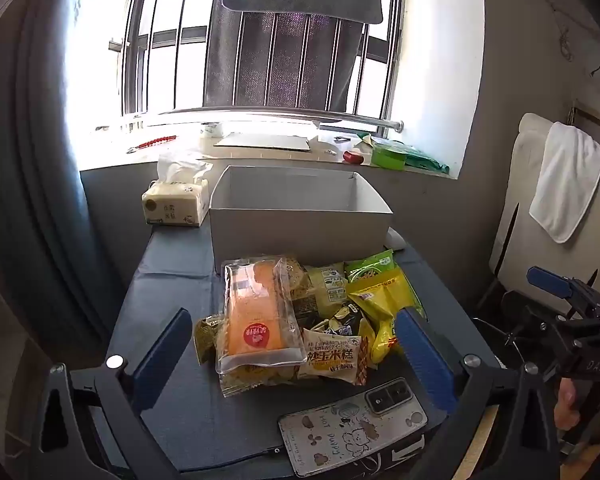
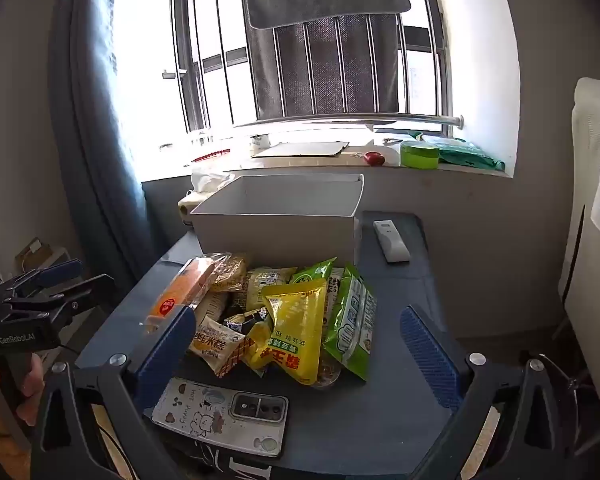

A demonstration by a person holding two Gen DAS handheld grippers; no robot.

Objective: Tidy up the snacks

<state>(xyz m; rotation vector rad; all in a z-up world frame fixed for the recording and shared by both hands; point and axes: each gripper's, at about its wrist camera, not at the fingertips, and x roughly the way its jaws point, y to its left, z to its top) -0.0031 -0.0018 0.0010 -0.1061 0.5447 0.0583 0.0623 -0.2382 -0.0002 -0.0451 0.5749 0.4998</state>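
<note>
A pile of snack packets lies on the blue table in front of an open white box (image 1: 300, 222), which also shows in the right wrist view (image 2: 278, 232). On top lies a clear pack with an orange cake (image 1: 258, 314) (image 2: 184, 290). Beside it are a yellow bag (image 1: 382, 300) (image 2: 296, 320), a green bag (image 2: 350, 332) and a corn cake packet (image 1: 332, 356) (image 2: 218, 346). My left gripper (image 1: 292, 354) is open and empty, its fingers either side of the pile's near end. My right gripper (image 2: 298, 354) is open and empty over the pile's near edge.
A phone in a cartoon case (image 1: 354, 430) (image 2: 224, 416) lies at the table's near edge. A tissue pack (image 1: 176, 202) stands left of the box. A white remote (image 2: 391, 240) lies right of it. The windowsill behind holds small items. A white towel (image 1: 566, 184) hangs at right.
</note>
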